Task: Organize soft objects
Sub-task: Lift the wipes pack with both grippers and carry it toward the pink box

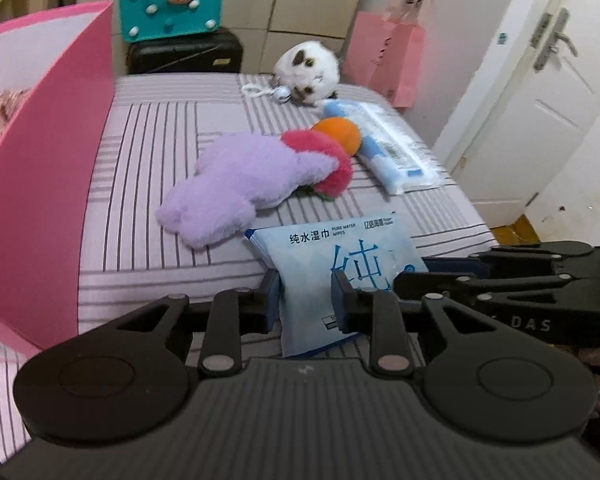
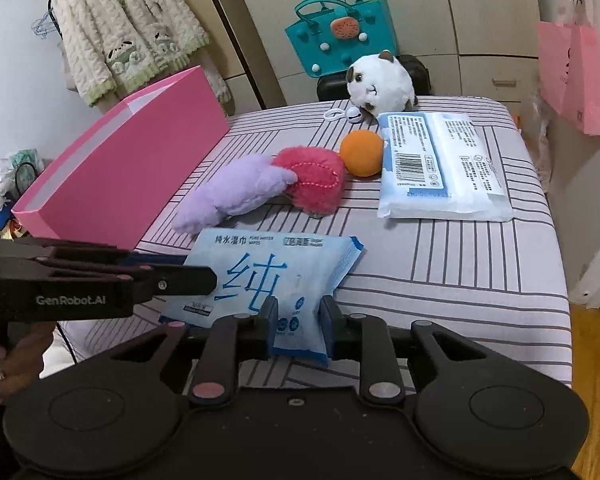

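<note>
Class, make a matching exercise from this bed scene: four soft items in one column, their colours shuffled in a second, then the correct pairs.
Items:
1. ball
2. long plush
3. round plush animal
4. open box

Colours:
A. pink
B. white with brown patches
C. orange
D. lilac

Pairs: 1-C, 2-D, 3-B, 4-A

A light blue wet-wipes pack (image 2: 268, 280) with large blue characters is gripped at both near corners, at 6 o'clock on the striped bed. A purple plush (image 2: 236, 196), a pink plush (image 2: 312, 178) touching it and an orange ball (image 2: 362, 153) are seen at centre. A white plush cat (image 2: 382, 82) lies at 12 o'clock, a larger wipes pack (image 2: 440, 168) at 2 o'clock.
</note>
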